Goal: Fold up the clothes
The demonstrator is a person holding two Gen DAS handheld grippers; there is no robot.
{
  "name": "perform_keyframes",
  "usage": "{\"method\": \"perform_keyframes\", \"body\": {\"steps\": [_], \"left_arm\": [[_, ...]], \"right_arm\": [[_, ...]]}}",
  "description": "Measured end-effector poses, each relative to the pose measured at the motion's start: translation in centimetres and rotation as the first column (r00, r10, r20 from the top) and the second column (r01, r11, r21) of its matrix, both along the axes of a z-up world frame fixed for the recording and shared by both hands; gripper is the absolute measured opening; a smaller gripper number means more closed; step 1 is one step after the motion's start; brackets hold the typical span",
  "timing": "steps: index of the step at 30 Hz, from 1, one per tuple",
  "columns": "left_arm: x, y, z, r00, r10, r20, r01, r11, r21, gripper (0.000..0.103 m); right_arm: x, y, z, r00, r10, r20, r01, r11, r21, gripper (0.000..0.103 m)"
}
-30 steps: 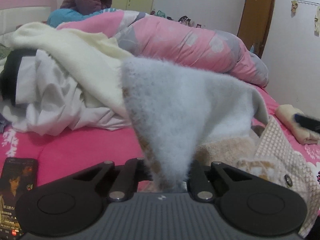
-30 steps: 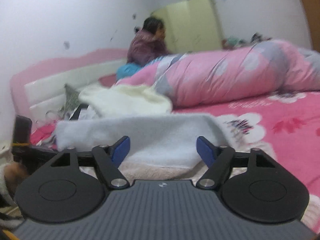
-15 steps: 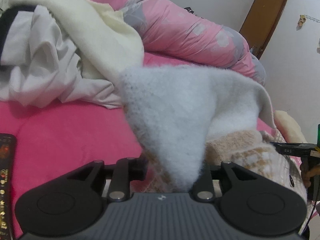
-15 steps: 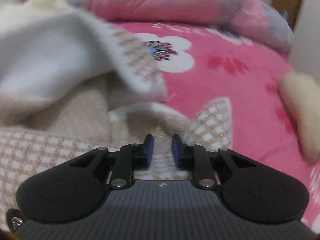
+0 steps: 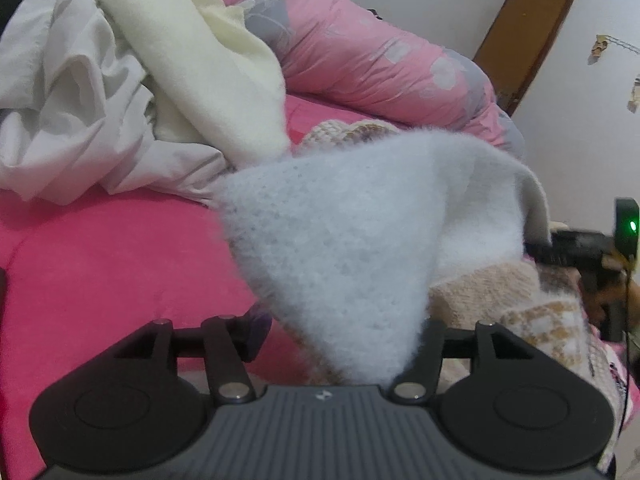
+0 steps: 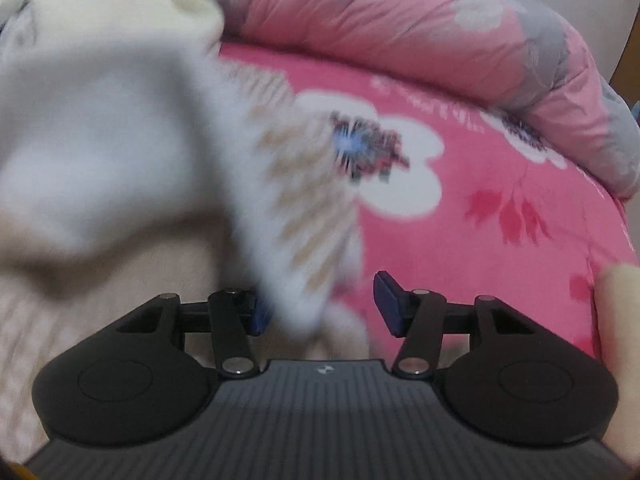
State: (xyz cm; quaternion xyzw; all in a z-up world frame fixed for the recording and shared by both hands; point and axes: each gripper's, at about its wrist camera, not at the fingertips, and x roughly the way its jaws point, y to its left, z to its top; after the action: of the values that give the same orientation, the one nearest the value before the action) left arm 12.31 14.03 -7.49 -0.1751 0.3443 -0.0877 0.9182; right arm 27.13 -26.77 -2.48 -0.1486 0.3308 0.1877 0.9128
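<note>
A fluffy pale blue-white garment (image 5: 340, 240) with a beige checked knit side (image 5: 540, 320) lies on the pink bed. One corner narrows down between the fingers of my left gripper (image 5: 342, 338), which is open: the left finger stands clear of the cloth and the right finger touches it. In the right wrist view the same garment (image 6: 100, 140) is blurred, and a checked corner hangs between the blue pads of my right gripper (image 6: 322, 308), which is open too. The right gripper (image 5: 580, 248) and the hand on it show at the right edge of the left wrist view.
A heap of white clothes (image 5: 80, 100) and a cream blanket (image 5: 200, 60) lie behind on the left. A rolled pink-grey quilt (image 6: 400, 12) runs along the back. The pink flowered sheet (image 6: 480, 200) is bare on the right, with a cream bundle (image 6: 620, 320) at its edge.
Both grippers were closed on the garment half a second ago and have since spread their fingers. The cloth blurs in the right wrist view.
</note>
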Motion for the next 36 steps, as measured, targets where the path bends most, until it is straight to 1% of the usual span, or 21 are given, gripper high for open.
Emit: {"method": "perform_keyframes", "body": {"steps": [2,3,5,7,8,9,10,11,12,13,14,16,18,20,22,24,26,28,30,33,36], "left_arm": [[0.2,0.1,-0.2,1.000,-0.024,-0.001,0.024,1.000,-0.012,0.058],[0.3,0.1,-0.3,0.999,-0.037,-0.001,0.037,0.999,-0.016,0.058],[0.4,0.1,-0.4,0.999,-0.051,0.000,0.051,0.999,-0.017,0.057],[0.5,0.0,-0.4,0.999,-0.054,0.005,0.054,0.998,-0.009,0.054],[0.4,-0.1,-0.3,0.999,-0.053,0.012,0.053,0.999,-0.002,0.048],[0.2,-0.3,-0.2,0.998,-0.053,0.023,0.053,0.999,0.006,0.040],[0.1,-0.5,-0.1,0.998,-0.052,0.034,0.052,0.999,0.015,0.036],[-0.1,-0.8,0.1,0.998,-0.050,0.049,0.048,0.998,0.030,0.030],[-0.4,-1.3,0.3,0.997,-0.045,0.061,0.042,0.998,0.052,0.028],[-0.6,-1.6,0.5,0.997,-0.036,0.068,0.031,0.997,0.067,0.027],[-0.8,-1.8,0.7,0.997,-0.027,0.075,0.021,0.996,0.081,0.025],[-1.4,-2.1,1.3,0.996,-0.005,0.094,-0.003,0.996,0.090,0.022],[-2.2,-2.2,2.2,0.991,0.012,0.130,-0.024,0.995,0.093,0.018],[-3.2,-2.4,3.6,0.981,0.020,0.194,-0.042,0.993,0.106,0.011],[-4.3,-2.6,5.4,0.964,0.025,0.266,-0.057,0.992,0.114,0.011],[-5.2,-3.0,7.2,0.942,0.028,0.333,-0.072,0.990,0.123,0.011],[-6.0,-3.7,9.2,0.915,0.026,0.403,-0.091,0.985,0.143,0.011],[-7.0,-4.2,11.3,0.880,0.021,0.474,-0.106,0.982,0.155,0.011],[-7.8,-4.8,13.6,0.837,0.013,0.547,-0.122,0.979,0.164,0.011],[-9.0,-5.6,17.3,0.753,-0.013,0.658,-0.146,0.972,0.186,0.010],[-10.5,-6.7,21.0,0.650,-0.046,0.758,-0.164,0.966,0.200,0.010]], "right_arm": [[0.9,-0.2,0.5,0.996,0.074,0.040,-0.077,0.995,0.063,0.057],[1.4,0.2,0.3,0.992,0.111,0.056,-0.114,0.993,0.041,0.058],[2.5,1.5,-0.5,0.981,0.174,0.086,-0.169,0.984,-0.062,0.059],[3.3,2.8,-1.1,0.966,0.216,0.139,-0.193,0.967,-0.164,0.058],[3.8,3.5,-1.4,0.957,0.239,0.163,-0.202,0.956,-0.215,0.057],[3.9,4.1,-1.3,0.947,0.257,0.194,-0.209,0.949,-0.235,0.056],[3.5,4.5,-0.9,0.934,0.263,0.241,-0.211,0.952,-0.223,0.045],[3.0,4.9,-0.4,0.919,0.263,0.293,-0.210,0.957,-0.202,0.036],[2.4,5.3,-0.1,0.904,0.261,0.339,-0.204,0.960,-0.193,0.034],[1.7,5.7,0.0,0.889,0.257,0.380,-0.196,0.962,-0.192,0.026],[1.1,6.2,0.1,0.873,0.251,0.418,-0.181,0.963,-0.201,0.023],[0.1,6.7,0.3,0.858,0.212,0.467,-0.132,0.971,-0.199,0.020],[-1.1,6.6,1.3,0.842,0.148,0.519,-0.072,0.984,-0.165,0.017],[-2.6,6.4,3.0,0.818,0.096,0.568,-0.023,0.991,-0.134,0.016],[-4.2,6.1,4.8,0.781,0.050,0.623,0.024,0.994,-0.110,0.015],[-5.7,5.8,6.6,0.736,0.005,0.676,0.070,0.994,-0.083,0.015],[-7.1,5.3,8.6,0.690,-0.042,0.722,0.109,0.993,-0.046,0.015],[-8.8,4.7,10.9,0.647,-0.088,0.757,0.140,0.990,-0.005,0.015],[-10.6,4.1,13.3,0.601,-0.133,0.788,0.169,0.985,0.037,0.015],[-13.2,3.2,16.8,0.527,-0.200,0.826,0.207,0.973,0.103,0.015],[-16.4,2.1,20.1,0.451,-0.257,0.855,0.233,0.958,0.165,0.015]]}}
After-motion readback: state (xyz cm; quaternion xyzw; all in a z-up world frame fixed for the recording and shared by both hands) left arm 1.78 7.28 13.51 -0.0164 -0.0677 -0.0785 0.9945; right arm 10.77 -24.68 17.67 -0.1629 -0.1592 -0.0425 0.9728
